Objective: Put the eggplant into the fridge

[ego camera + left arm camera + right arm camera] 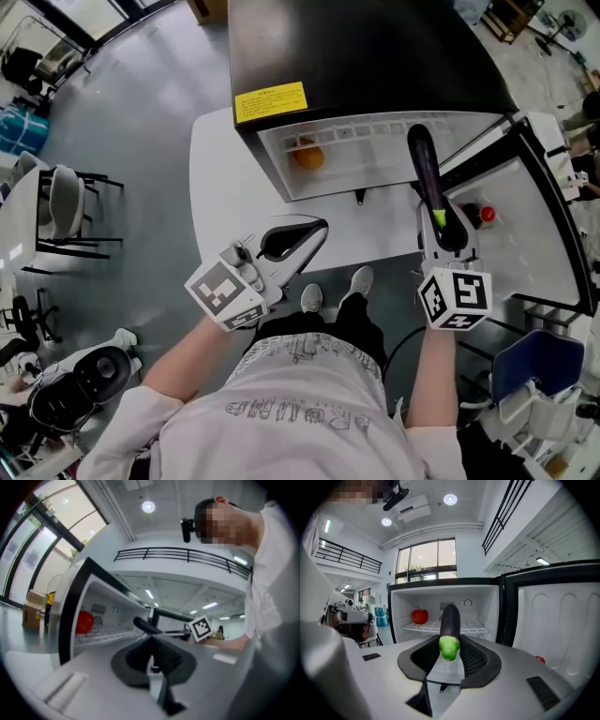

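Observation:
The eggplant (427,164) (450,620) is dark purple with a green stem end. My right gripper (448,234) (450,649) is shut on that stem end, and the body points at the open fridge (375,183) (401,609), just in front of its white wire shelf. A red apple (309,157) (420,616) (84,622) lies on that shelf at the left. My left gripper (314,230) (151,644) hovers lower left of the fridge opening, shut and empty. In the left gripper view the eggplant (146,625) shows as a dark shape ahead.
The fridge door (530,234) (562,616) stands swung open on the right, with a small red thing (487,215) (539,659) in its shelf. The fridge stands on a white table (216,178). Chairs (66,202) are on the left and a blue seat (539,361) at lower right.

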`<state>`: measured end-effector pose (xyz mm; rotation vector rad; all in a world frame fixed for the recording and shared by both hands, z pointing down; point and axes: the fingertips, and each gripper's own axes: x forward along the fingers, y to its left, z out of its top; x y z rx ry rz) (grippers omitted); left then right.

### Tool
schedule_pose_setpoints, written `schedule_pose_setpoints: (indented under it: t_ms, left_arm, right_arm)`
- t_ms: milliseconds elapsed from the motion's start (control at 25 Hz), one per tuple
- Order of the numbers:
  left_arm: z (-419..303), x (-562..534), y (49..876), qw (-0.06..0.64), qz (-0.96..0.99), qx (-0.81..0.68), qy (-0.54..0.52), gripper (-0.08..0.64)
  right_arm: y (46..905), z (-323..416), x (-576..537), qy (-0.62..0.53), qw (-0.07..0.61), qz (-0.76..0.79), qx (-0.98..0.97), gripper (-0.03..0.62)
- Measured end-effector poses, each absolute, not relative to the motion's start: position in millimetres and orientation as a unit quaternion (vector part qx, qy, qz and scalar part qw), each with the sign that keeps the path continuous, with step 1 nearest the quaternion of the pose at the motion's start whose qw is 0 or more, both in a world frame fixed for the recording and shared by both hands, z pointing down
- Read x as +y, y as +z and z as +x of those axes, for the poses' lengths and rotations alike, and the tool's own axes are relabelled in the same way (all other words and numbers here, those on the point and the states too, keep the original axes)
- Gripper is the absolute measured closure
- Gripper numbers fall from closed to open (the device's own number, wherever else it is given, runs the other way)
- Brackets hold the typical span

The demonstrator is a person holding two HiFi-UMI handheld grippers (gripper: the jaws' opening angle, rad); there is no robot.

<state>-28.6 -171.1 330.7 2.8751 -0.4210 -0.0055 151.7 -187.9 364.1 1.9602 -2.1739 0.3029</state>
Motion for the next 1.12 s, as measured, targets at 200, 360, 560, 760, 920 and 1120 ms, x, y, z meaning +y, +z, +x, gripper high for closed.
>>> schedule_pose_setpoints:
  t_ms: [200, 360, 560, 760, 920, 1120]
  left_arm:
    - [-11.9, -179.4, 336.4, 0.123, 0.981, -0.152, 0.006, 0.552]
    - [-0.9, -187.6, 338.3, 0.125, 0.98, -0.156, 0.008, 0.552]
    - [11.3, -194.2, 337.2, 0.127, 0.979, -0.161, 0.013, 0.552]
    - [19.3, -198.4, 343.6, 0.132, 0.977, -0.168, 0.021, 0.552]
    - [24.3, -199.7, 344.7, 0.136, 0.976, -0.171, 0.023, 0.552]
    - [31.9, -203.5, 354.5, 0.14, 0.974, -0.174, 0.028, 0.552]
  right_arm:
    - [366.7, 166.5, -212.9, 0.099, 0.106, 0.661, -0.736, 0.46]
    - [370.0, 171.3, -234.7, 0.094, 0.112, 0.661, -0.736, 0.46]
    - [369.9, 178.4, -257.3, 0.085, 0.117, 0.659, -0.738, 0.46]
    - [374.5, 186.1, -274.5, 0.08, 0.117, 0.661, -0.737, 0.46]
    - [375.2, 189.6, -286.4, 0.071, 0.118, 0.668, -0.732, 0.46]
    - [384.6, 191.8, -301.5, 0.069, 0.116, 0.667, -0.732, 0.46]
